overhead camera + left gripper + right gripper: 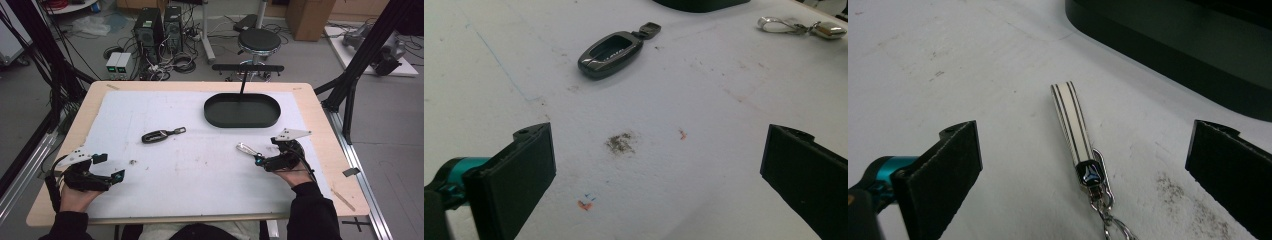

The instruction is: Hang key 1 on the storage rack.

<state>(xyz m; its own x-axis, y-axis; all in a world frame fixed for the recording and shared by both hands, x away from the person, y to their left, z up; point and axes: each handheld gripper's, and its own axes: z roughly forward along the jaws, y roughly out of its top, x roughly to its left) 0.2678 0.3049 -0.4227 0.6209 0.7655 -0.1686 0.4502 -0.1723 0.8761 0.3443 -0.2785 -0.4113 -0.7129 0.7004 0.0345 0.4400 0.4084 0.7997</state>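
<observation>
Your right gripper (257, 160) has its jaws spread wide with nothing between the pads; in the right gripper view the keychain strap (1072, 125) lies flat on the mat in the gap between them, touched by neither. The strap is white with dark stripes, ends in a dark metal clasp (1091, 174), and a chain runs from the clasp toward the bottom of that view. In the high view the strap sits just in front of the right gripper's tips, at the mat's right-centre.

Your left gripper (112, 167) is likewise spread and empty, resting low at the near left of the mat. In the left gripper view bare mat with a grey smudge (620, 142) lies between its jaws. The dark key fob (610, 53) lies well ahead of it, apart from both grippers, with a small tab at its far end.

The black oval tray (242, 111) stands at the far side of the white mat (190, 175), beyond the strap and near it. The mat covers a wooden table (320, 130)
</observation>
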